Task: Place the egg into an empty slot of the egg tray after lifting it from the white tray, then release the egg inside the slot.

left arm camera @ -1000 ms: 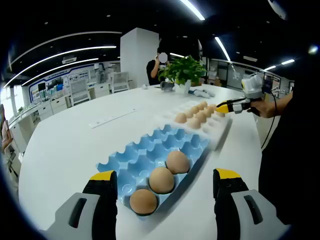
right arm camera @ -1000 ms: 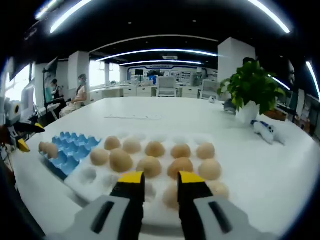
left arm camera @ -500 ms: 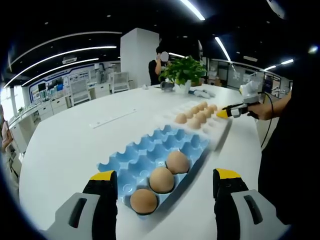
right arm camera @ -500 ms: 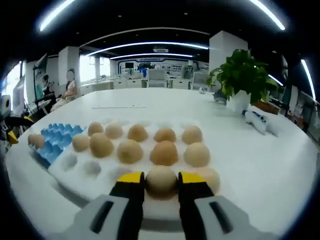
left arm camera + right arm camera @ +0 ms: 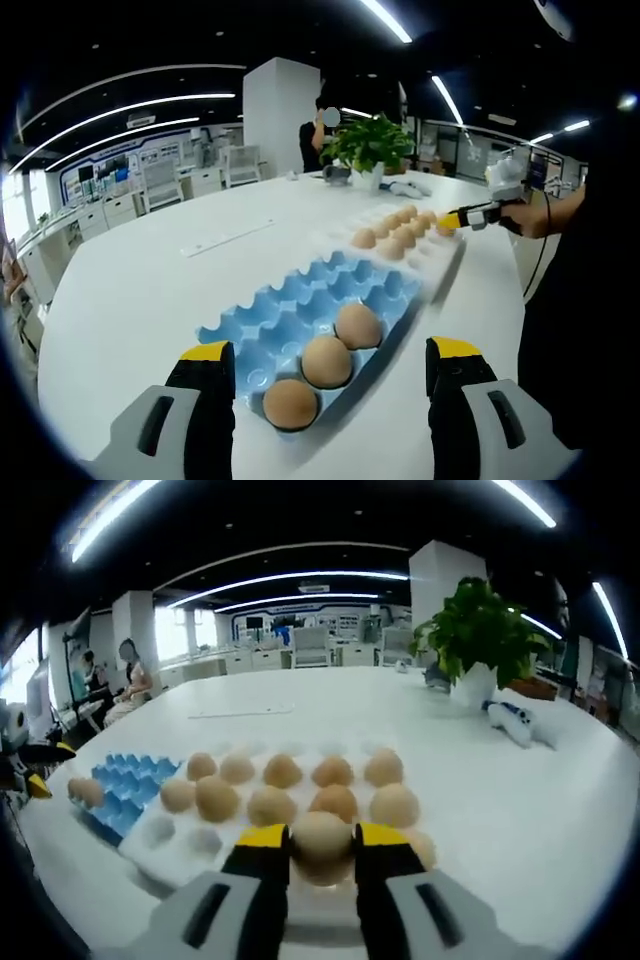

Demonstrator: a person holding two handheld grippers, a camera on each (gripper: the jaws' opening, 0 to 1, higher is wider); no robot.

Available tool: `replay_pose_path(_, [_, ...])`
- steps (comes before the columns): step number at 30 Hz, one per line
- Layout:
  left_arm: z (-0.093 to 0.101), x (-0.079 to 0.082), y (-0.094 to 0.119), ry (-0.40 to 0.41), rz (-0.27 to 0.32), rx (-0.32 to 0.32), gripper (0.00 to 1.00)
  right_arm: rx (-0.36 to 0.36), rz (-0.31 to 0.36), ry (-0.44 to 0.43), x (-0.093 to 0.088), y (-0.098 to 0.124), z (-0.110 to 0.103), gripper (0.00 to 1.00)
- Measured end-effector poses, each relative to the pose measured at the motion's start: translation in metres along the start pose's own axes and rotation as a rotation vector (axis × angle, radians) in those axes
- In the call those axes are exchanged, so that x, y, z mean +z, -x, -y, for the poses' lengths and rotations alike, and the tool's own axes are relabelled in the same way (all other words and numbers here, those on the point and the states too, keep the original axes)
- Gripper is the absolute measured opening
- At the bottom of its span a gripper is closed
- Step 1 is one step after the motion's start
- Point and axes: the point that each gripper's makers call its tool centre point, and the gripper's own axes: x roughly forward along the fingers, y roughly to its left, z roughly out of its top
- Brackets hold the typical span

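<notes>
Blue moulded pulp forms the egg tray [image 5: 310, 320] that lies close before the left tool [image 5: 330, 400] in the left gripper view, its yellow-tipped jaws spread wide apart on either side with nothing between them. Three brown eggs [image 5: 330, 360] sit in a row along the tray's near right edge, and the other slots visible are bare. Beyond it on the white bench [image 5: 130, 290] lies the white tray [image 5: 440, 262], seen edge-on with its eggs bunched together and hard to count, and at its far end the right tool [image 5: 447, 220] comes in from the right in a person's hand [image 5: 535, 215]. A potted plant [image 5: 368, 145] stands farther back. From the right gripper view, the white tray [image 5: 180, 845] spreads out plainly, with rows of brown eggs and a few bare hollows at its left. The right tool [image 5: 320, 845] is clamped on the egg [image 5: 321, 842], which sits between its yellow tips over the tray's near edge; whether it touches the tray cannot be told. The egg tray [image 5: 130, 785] lies just beside the white tray at the left, one egg showing at its end, and the left tool [image 5: 35, 770] is cut off at the left edge.
</notes>
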Motion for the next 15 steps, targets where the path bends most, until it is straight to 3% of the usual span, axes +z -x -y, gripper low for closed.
replay_pose_path(9, [0.0, -0.001, -0.001, -0.003, -0.007, -0.002, 0.78, 0.121, 0.031, 0.013, 0.021, -0.006, -0.044, 0.24])
replay_pose_path(15, [0.001, -0.001, -0.001, -0.002, -0.008, -0.004, 0.78, 0.193, 0.029, 0.018, 0.023, -0.011, -0.07, 0.24])
